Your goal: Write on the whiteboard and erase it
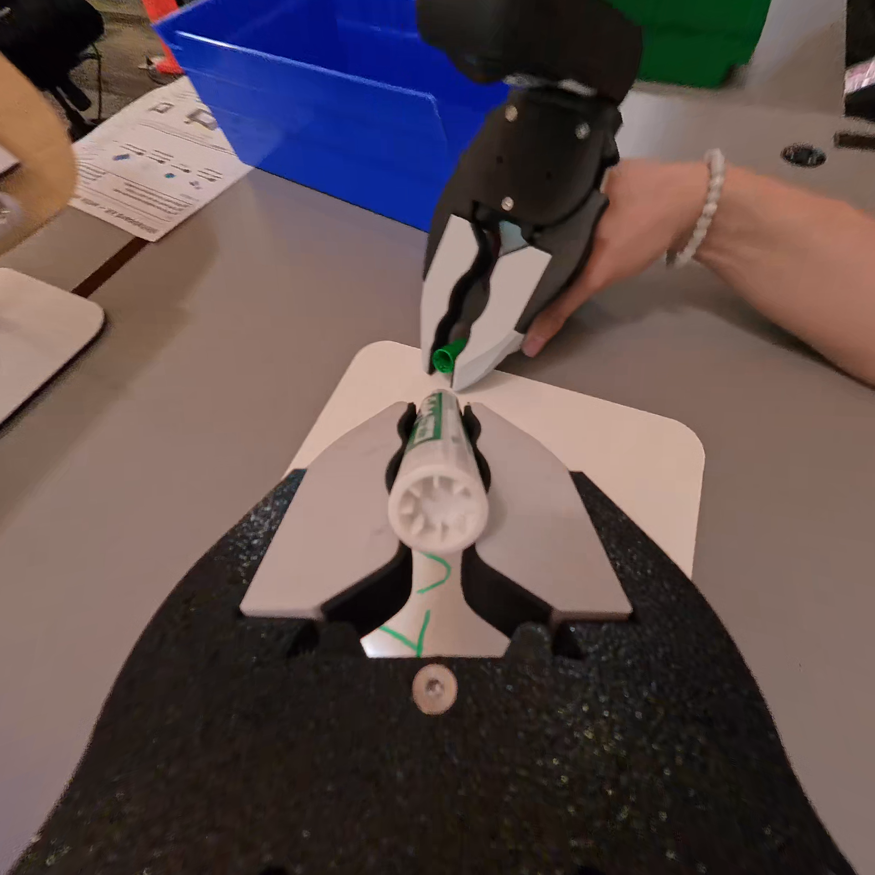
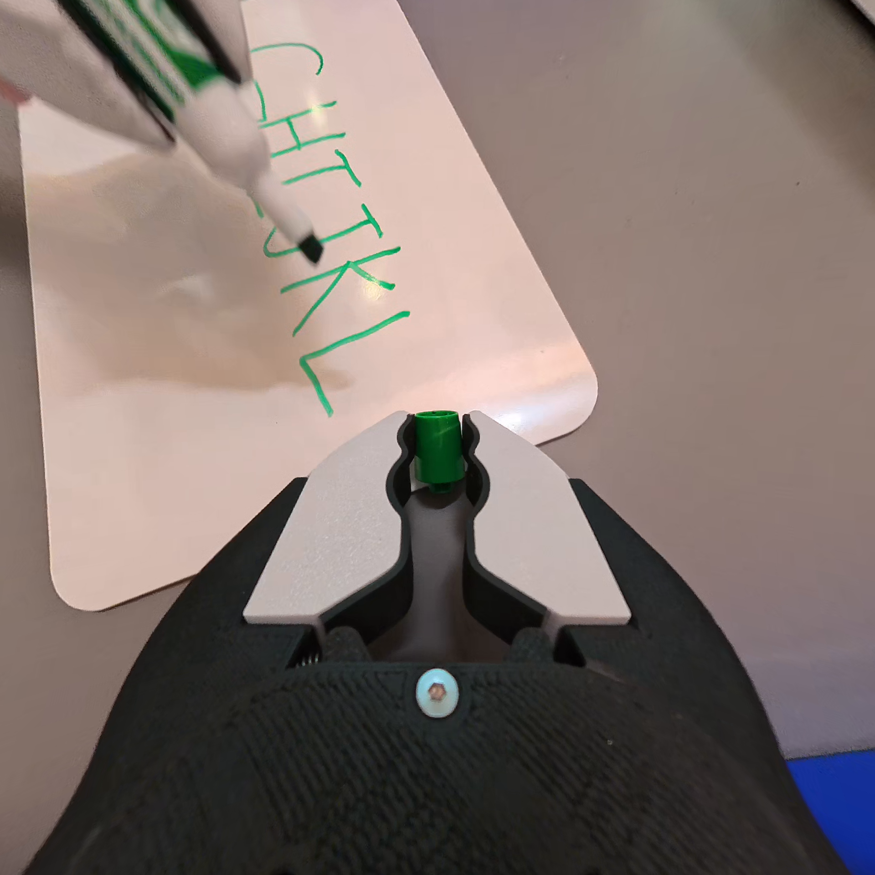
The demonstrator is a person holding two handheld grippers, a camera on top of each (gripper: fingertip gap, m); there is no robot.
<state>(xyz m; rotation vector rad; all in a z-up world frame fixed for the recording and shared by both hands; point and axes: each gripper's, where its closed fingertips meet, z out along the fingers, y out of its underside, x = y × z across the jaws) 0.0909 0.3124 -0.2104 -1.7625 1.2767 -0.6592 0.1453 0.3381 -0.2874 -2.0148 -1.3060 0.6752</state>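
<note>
Nearby sits a blue bin (image 1: 331,109); left tool (image 1: 438,412) clamps the marker (image 1: 438,454), right tool (image 2: 438,416) its cap (image 2: 436,450).

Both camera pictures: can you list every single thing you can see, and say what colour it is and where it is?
whiteboard: one, white with green writing, flat on the table
marker: one, white with a green label, cap off, gripped over the whiteboard
marker cap: one, green, pinched between fingertips
table: one, grey, under everything
blue bin: one, far side of the table
green bin: one, behind the blue bin, to its right
printed sheet: one, white, far left on the table
white board: one, left edge, partly seen
left gripper: black and grey, holding the marker
right gripper: black and grey, holding the marker cap
hand: one, with a pale bead bracelet, behind the right gripper
</note>
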